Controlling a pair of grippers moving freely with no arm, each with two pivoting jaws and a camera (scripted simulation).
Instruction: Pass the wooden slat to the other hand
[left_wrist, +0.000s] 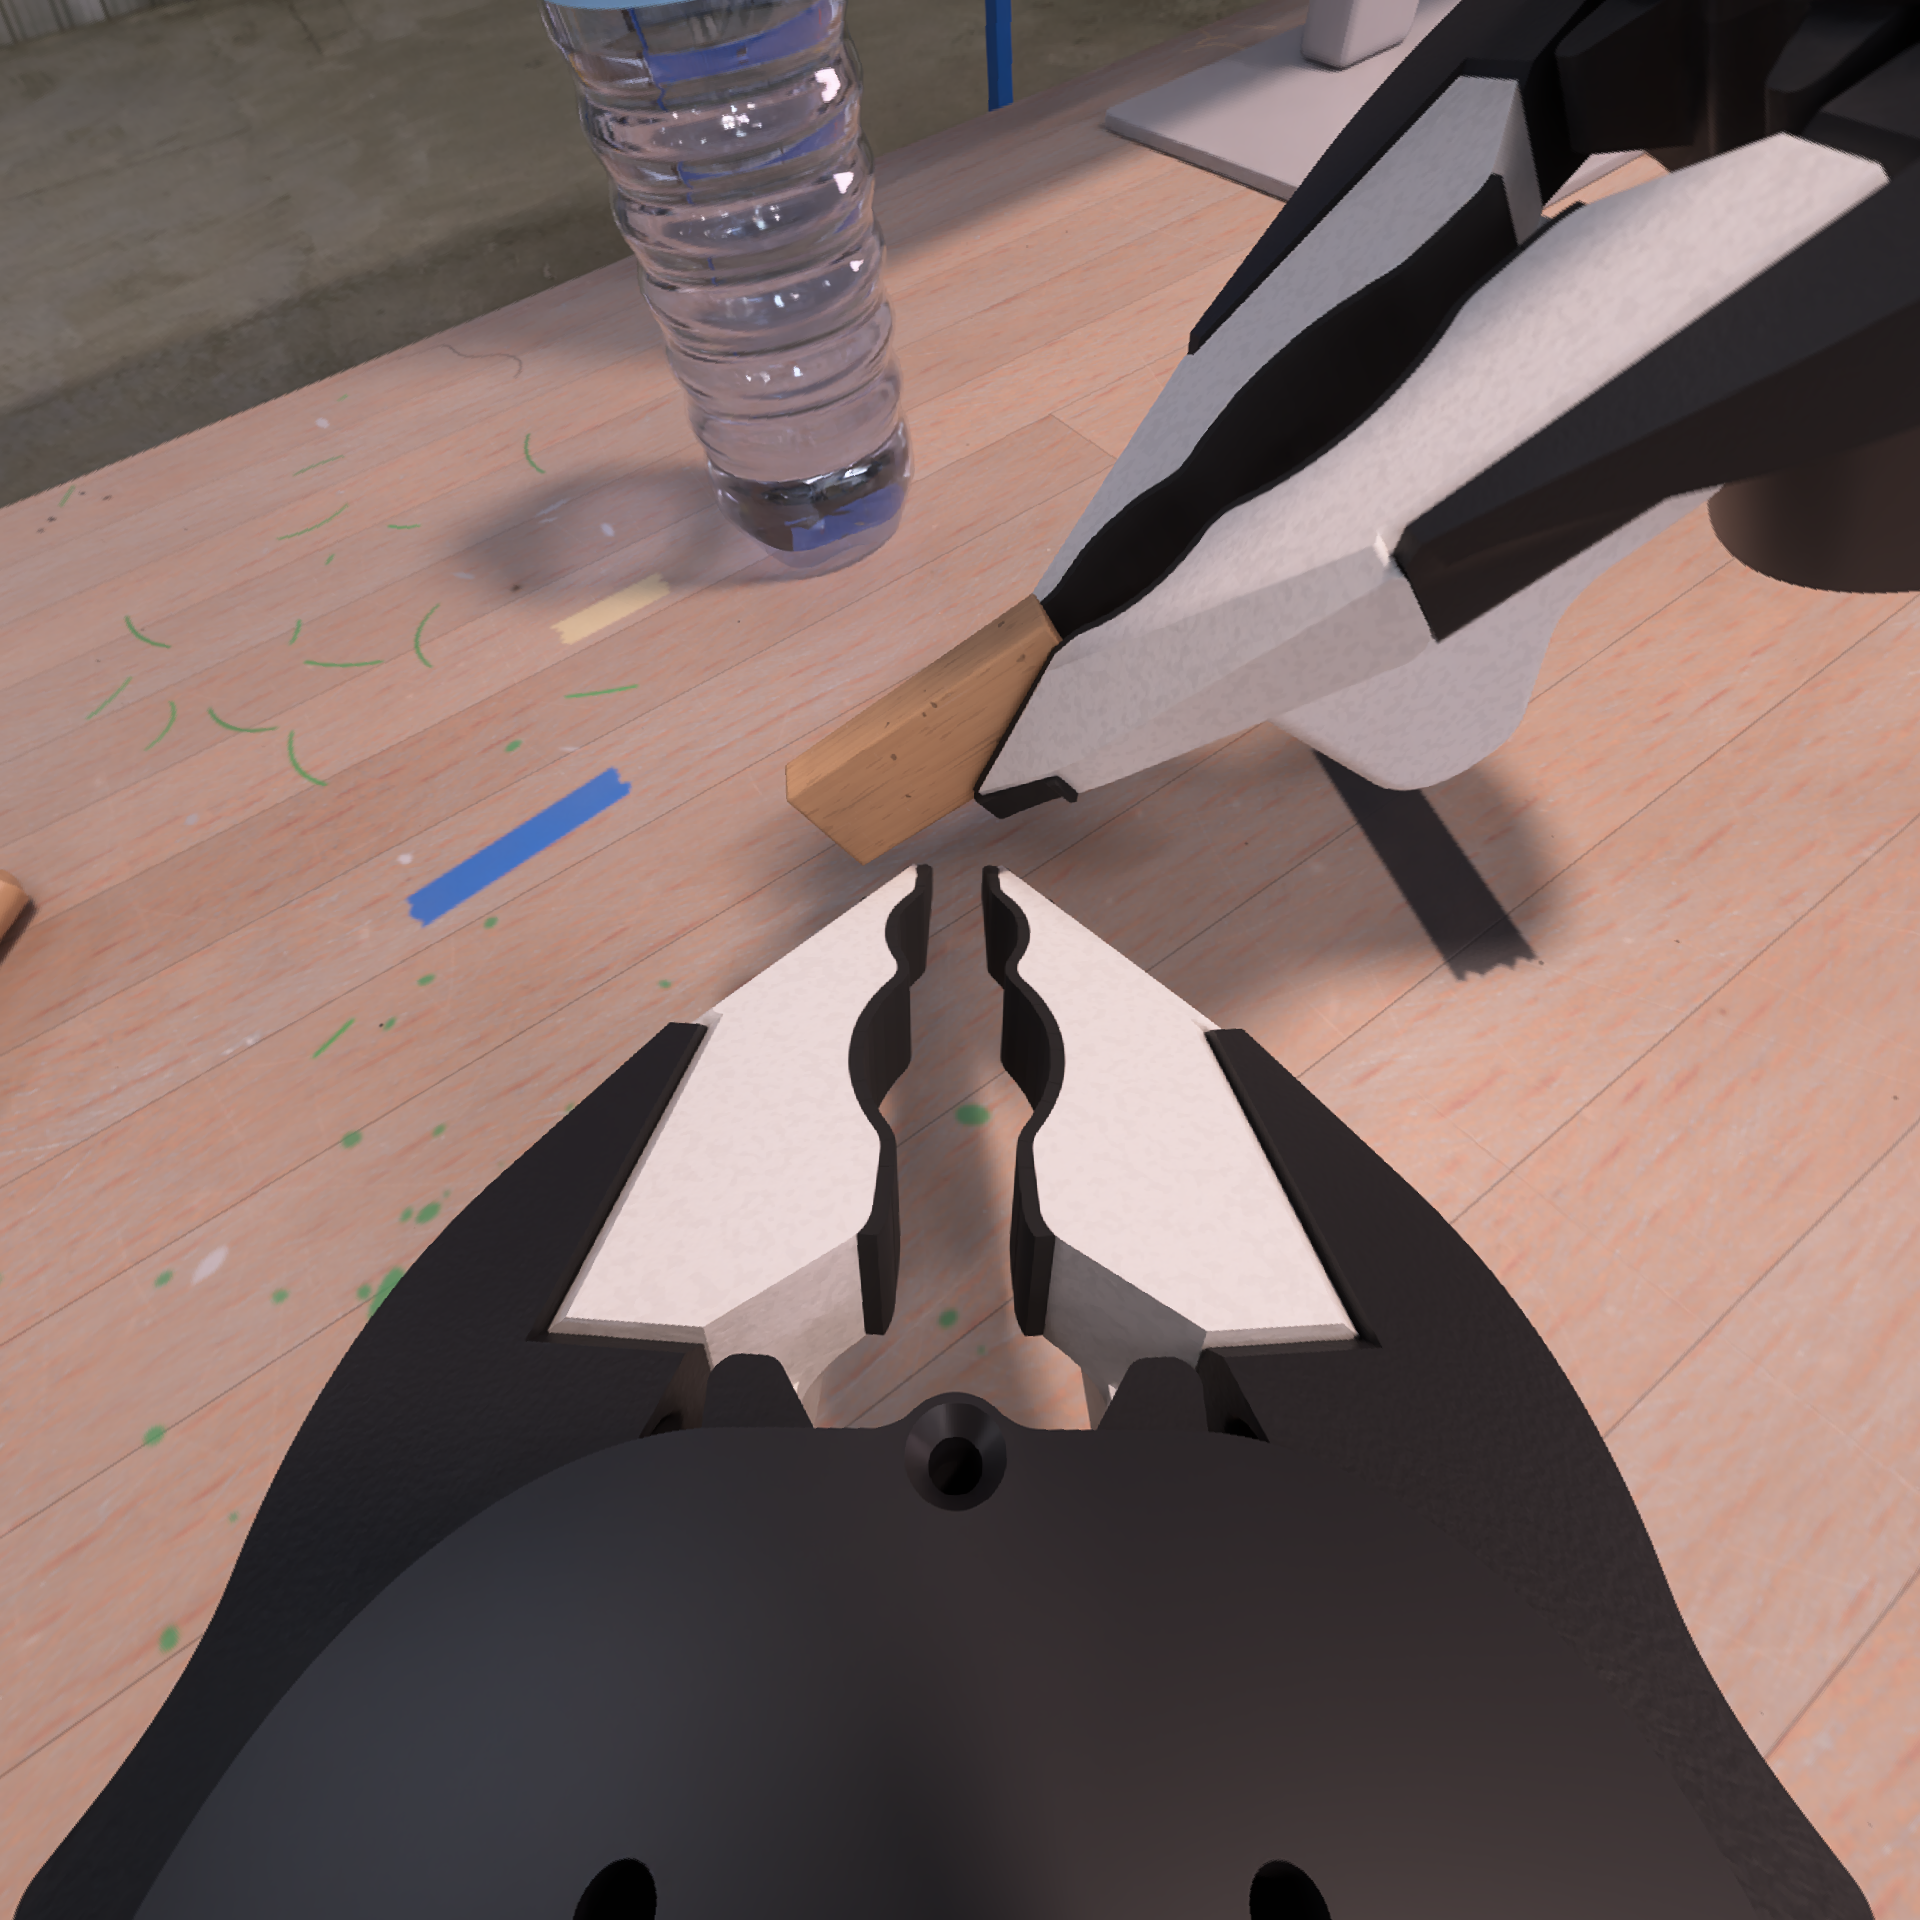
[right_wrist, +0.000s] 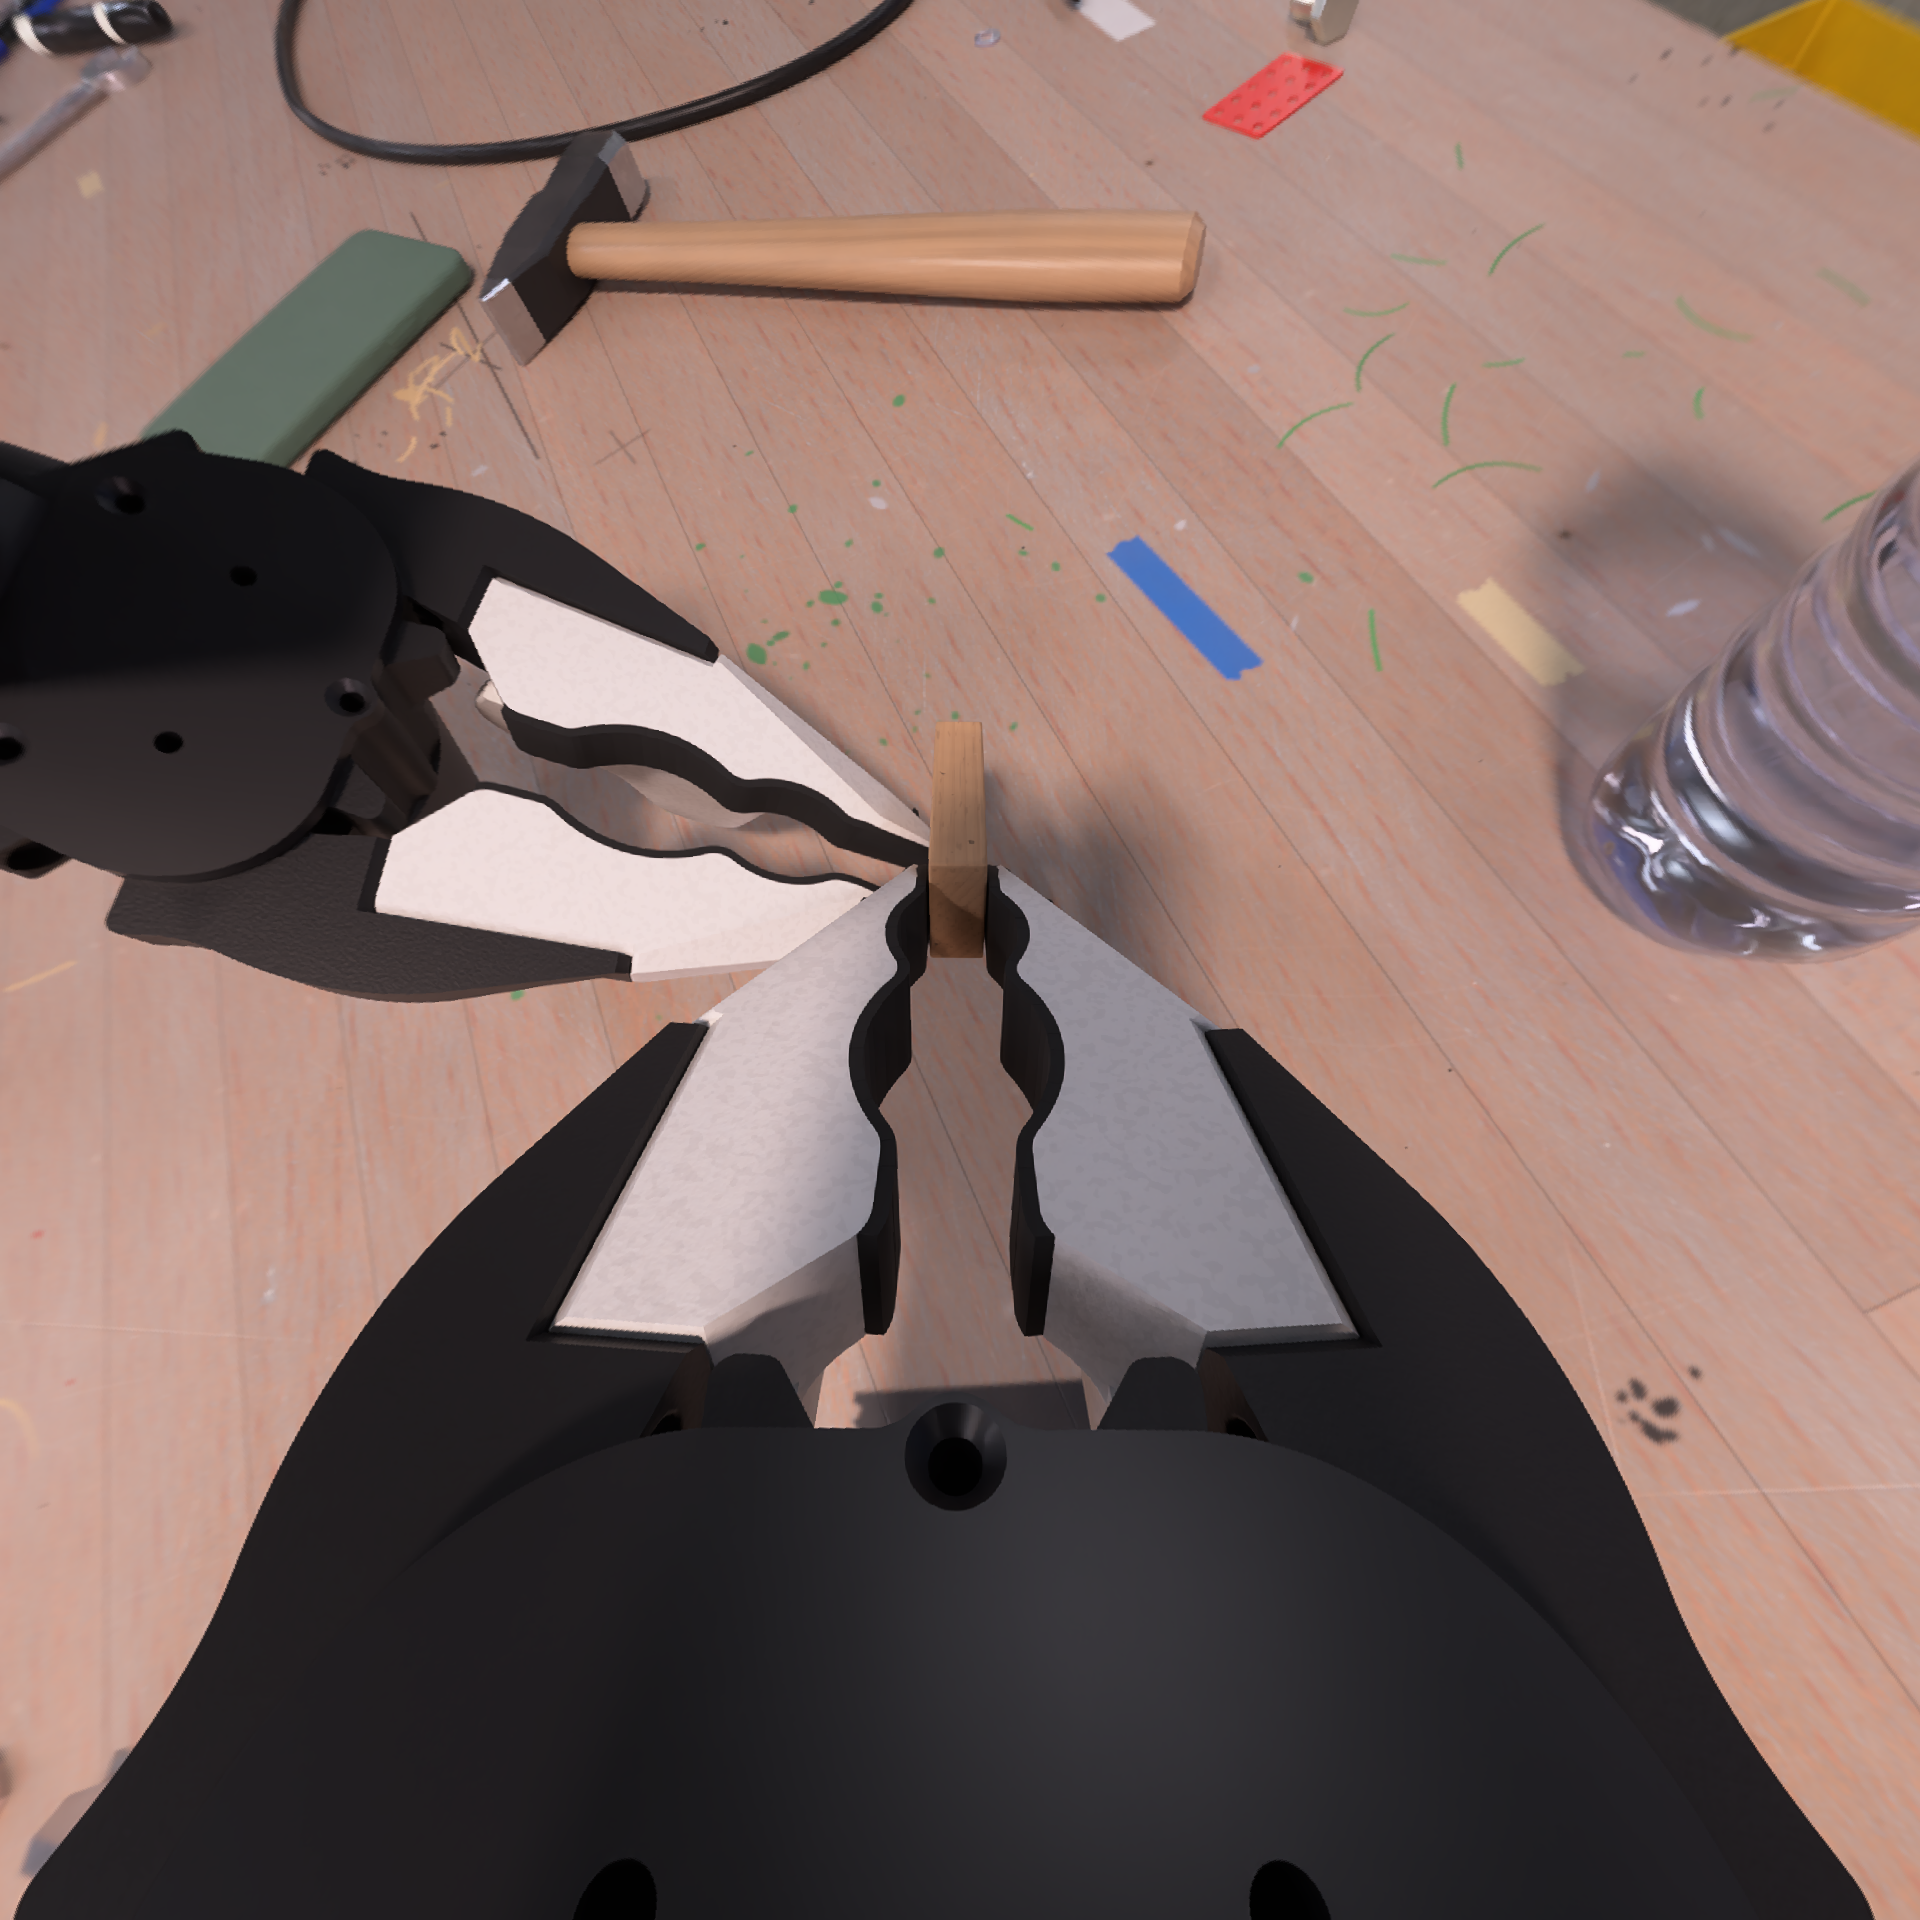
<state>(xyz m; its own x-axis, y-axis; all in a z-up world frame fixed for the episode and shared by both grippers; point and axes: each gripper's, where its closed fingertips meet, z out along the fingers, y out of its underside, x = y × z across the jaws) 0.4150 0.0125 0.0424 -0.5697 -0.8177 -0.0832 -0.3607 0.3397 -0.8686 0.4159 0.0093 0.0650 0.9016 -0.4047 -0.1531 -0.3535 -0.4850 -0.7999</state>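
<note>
Right wrist view, wooden slat (right_wrist: 957, 842) pinched in right tool (right_wrist: 957, 883) tips

The far end of the short tan wooden slat (left_wrist: 914, 743) is hidden between the fingers of the right tool (left_wrist: 1023, 717). Beyond the slat, the clear ribbed plastic water bottle (left_wrist: 753, 301) is cut off at the top edge. Left of the slat, a rounded wooden end (left_wrist: 8, 906) is cropped by the frame edge.
</note>
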